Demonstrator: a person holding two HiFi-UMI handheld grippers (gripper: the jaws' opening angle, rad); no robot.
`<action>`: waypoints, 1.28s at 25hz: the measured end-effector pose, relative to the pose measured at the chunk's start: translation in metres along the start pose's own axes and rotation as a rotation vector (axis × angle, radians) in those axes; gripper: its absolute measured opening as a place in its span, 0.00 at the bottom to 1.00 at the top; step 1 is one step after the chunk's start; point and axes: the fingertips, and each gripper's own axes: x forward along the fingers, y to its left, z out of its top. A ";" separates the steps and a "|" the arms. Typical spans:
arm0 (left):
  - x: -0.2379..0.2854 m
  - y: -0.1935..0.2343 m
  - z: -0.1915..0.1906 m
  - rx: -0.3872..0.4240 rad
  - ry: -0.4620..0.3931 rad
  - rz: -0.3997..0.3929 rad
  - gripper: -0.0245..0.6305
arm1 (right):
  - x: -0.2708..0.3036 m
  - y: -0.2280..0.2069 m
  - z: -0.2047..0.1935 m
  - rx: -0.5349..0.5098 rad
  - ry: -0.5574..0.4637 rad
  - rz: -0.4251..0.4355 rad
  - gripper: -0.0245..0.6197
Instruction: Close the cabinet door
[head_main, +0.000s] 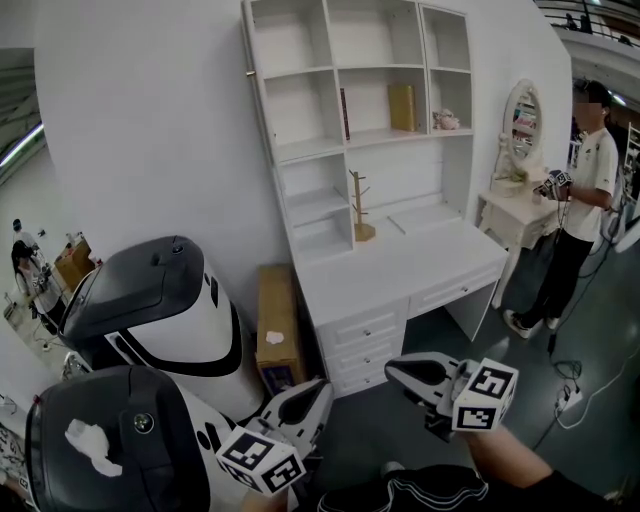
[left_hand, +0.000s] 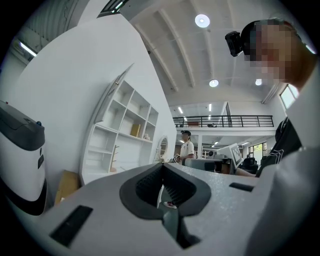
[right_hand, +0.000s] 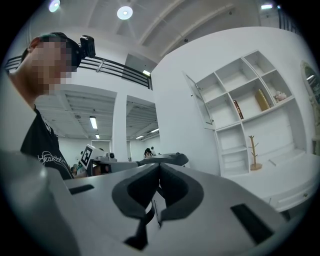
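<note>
Holding both claws out in front of the cabinet (head_main: 300, 110), we find the left gripper (head_main: 318, 388) clenched, its tips together with nothing between them. We find the right gripper (head_main: 393, 368) likewise clenched and empty. The cabinet door (right_hand: 199, 102) stands swung open at the cabinet's upper left edge, well apart from both grippers. A cardboard box (head_main: 278, 325) stands just beside the cabinet's lower left side.

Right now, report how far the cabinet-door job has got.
Done: nothing; the cabinet door stands swung open at the shelf unit's top left. In hand: nothing; the left gripper and right gripper are shut, empty, well short of it. Left: reach the door and push it closed.
</note>
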 end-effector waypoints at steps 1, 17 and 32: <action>0.002 0.003 -0.002 -0.002 0.003 0.000 0.04 | 0.002 -0.003 -0.002 0.001 0.005 0.002 0.05; 0.111 0.102 0.004 0.005 0.028 0.043 0.04 | 0.066 -0.144 0.009 0.026 -0.030 0.054 0.05; 0.245 0.225 0.067 0.067 -0.044 0.186 0.04 | 0.151 -0.327 0.073 -0.043 -0.045 0.176 0.05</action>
